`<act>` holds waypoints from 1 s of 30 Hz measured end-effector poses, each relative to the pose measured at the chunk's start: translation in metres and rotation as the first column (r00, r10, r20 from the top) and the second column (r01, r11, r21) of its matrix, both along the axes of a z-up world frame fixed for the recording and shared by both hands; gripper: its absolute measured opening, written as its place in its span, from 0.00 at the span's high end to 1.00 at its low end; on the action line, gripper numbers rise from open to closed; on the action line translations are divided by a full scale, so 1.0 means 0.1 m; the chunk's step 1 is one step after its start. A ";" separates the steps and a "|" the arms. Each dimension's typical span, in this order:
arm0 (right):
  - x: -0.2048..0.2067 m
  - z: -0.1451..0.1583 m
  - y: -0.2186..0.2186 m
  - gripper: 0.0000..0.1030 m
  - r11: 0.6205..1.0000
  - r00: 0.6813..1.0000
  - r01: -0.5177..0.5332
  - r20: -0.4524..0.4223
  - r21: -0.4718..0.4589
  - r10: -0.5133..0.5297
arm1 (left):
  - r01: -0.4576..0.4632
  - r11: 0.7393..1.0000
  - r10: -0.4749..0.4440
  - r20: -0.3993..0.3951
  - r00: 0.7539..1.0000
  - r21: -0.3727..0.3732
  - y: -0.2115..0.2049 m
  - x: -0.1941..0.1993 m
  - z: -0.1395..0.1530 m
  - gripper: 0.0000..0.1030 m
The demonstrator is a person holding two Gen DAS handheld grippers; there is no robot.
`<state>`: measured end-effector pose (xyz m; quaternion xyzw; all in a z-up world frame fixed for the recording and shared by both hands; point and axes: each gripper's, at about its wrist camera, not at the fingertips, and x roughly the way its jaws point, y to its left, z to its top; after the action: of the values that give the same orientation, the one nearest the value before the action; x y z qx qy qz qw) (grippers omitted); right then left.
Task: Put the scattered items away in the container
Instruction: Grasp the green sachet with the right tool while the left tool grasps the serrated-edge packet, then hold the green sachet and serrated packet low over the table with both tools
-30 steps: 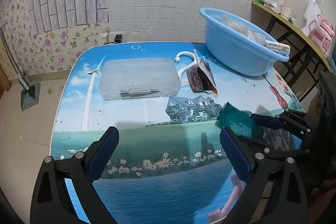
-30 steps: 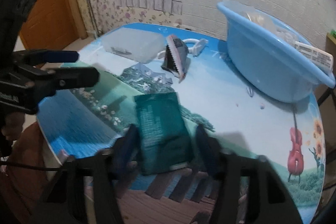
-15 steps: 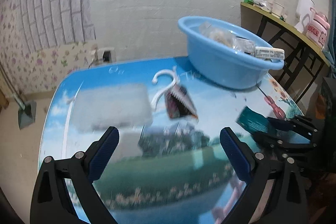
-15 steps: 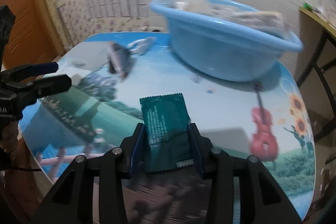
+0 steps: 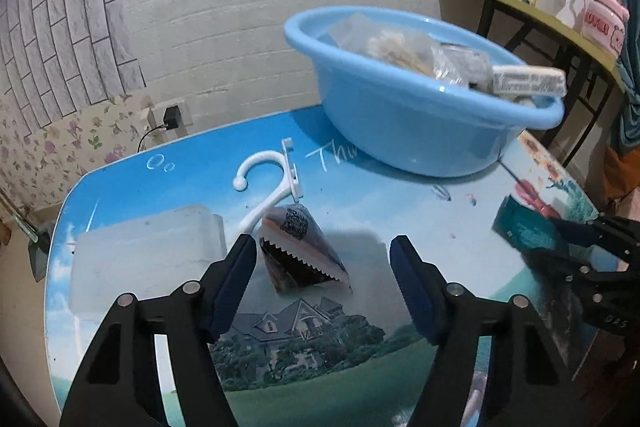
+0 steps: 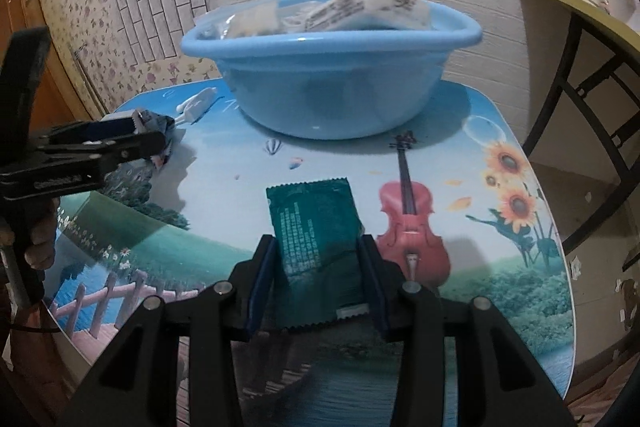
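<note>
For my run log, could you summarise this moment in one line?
right gripper: shut on green packet | left gripper: open over torn packet | basin: ahead

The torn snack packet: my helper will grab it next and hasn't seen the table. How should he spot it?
Start at the blue basin on the picture-printed table. In front of it lies a white plastic hook, and the snack packet lies at the hook's near end, between the open left gripper's fingers. Only it has a jagged torn mouth and a QR code.
</note>
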<state>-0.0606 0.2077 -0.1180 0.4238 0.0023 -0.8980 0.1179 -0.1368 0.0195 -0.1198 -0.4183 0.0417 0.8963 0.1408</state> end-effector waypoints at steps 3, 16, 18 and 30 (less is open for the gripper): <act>-0.01 0.00 0.01 0.60 1.000 1.000 0.000 -0.004 -0.004 0.000 | -0.017 1.000 0.017 0.018 1.000 -0.018 -0.01 -0.04 -0.05 0.62; 0.02 0.01 0.04 0.60 1.000 1.000 0.002 -0.006 -0.013 -0.002 | 0.030 0.998 -0.031 0.018 0.999 0.055 -0.08 0.34 0.12 0.69; 0.02 0.02 0.05 0.60 1.000 1.000 0.001 -0.013 -0.014 -0.001 | 0.030 0.998 -0.031 0.017 0.999 0.064 -0.09 0.44 0.16 0.69; 0.07 -0.03 0.06 0.60 1.000 1.000 -0.004 -0.010 0.004 0.004 | 0.001 1.000 -0.001 0.060 0.998 0.006 -0.10 0.73 0.01 0.69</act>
<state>-0.0538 0.2141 -0.1207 0.4193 0.0057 -0.9000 0.1189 -0.0643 0.0096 -0.1187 -0.4445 0.0350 0.8835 0.1436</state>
